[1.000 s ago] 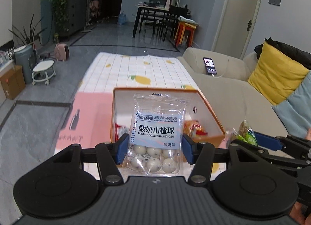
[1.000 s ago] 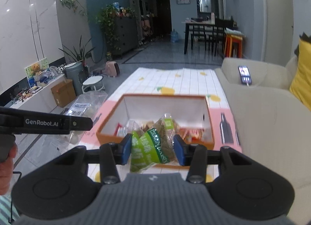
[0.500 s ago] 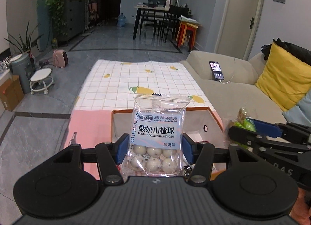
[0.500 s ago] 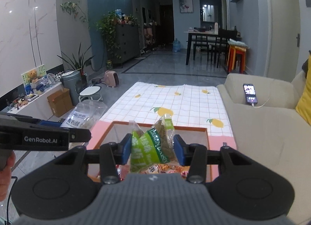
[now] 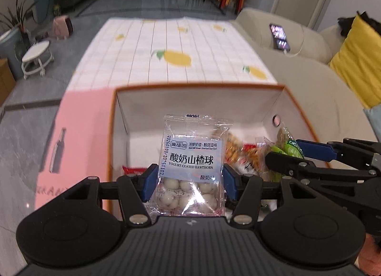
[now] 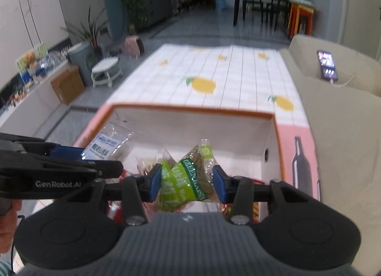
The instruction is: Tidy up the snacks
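My left gripper (image 5: pixel 190 184) is shut on a clear packet of yogurt-coated hawthorn balls (image 5: pixel 193 168), held upright over the near left part of an orange-rimmed white box (image 5: pixel 195 107). My right gripper (image 6: pixel 187 182) is shut on a green raisin packet (image 6: pixel 188 180) above the same box (image 6: pixel 190 123). Each gripper shows in the other's view: the right gripper (image 5: pixel 297 157) with its green packet at the right, the left gripper (image 6: pixel 83 159) with the hawthorn packet (image 6: pixel 107 142) at the left. Several snack packets (image 5: pixel 245 154) lie on the box floor.
The box stands on a pink mat (image 5: pixel 78 130) over a lemon-print tablecloth (image 5: pixel 176 47). A beige sofa (image 5: pixel 314 90) with a phone (image 5: pixel 279 36) and a yellow cushion (image 5: pixel 357 61) runs along the right. A small white stool (image 5: pixel 35 58) stands on the floor at left.
Both grippers have dropped and tipped downward over the box with their packets still held; the box now fills more of each view and its floor shows.
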Tool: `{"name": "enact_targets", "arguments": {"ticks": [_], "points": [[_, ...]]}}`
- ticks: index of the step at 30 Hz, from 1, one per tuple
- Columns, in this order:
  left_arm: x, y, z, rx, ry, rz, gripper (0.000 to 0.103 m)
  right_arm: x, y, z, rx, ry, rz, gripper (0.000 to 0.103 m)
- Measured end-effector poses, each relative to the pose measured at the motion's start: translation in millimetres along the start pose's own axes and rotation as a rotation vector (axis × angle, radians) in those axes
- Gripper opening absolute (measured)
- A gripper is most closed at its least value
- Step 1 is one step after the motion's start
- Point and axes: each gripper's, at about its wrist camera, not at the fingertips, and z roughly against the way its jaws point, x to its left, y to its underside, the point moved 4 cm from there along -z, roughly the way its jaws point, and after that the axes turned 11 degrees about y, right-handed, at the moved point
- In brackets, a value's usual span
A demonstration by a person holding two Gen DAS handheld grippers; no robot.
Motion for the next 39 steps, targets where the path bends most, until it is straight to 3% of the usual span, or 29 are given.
{"name": "enact_targets", "arguments": {"ticks": [9,20,25,30,39], "points": [[5,14,-35,0.098,-0.031,-0.013,0.065,2,18,-46,0.104,0.016,0.037,0.044],[2,13,-35,0.101,-0.06,-0.034,0.07,1,21,-43,0.118,0.032,0.063,0.05],[-1,11,-19,0.06,-0.072,-0.033,0.07,-2,18,-31,0.099,0.037,0.046,0.053],[-6,3,12,-0.025,-0.086,-0.04,0.076,-5,9,-7,0.048,0.043,0.028,0.065],[-19,-13,83,-0.195,-0.105,-0.03,0.077,-6,-17,59,-0.097,0.071,0.005,0.072]]}}
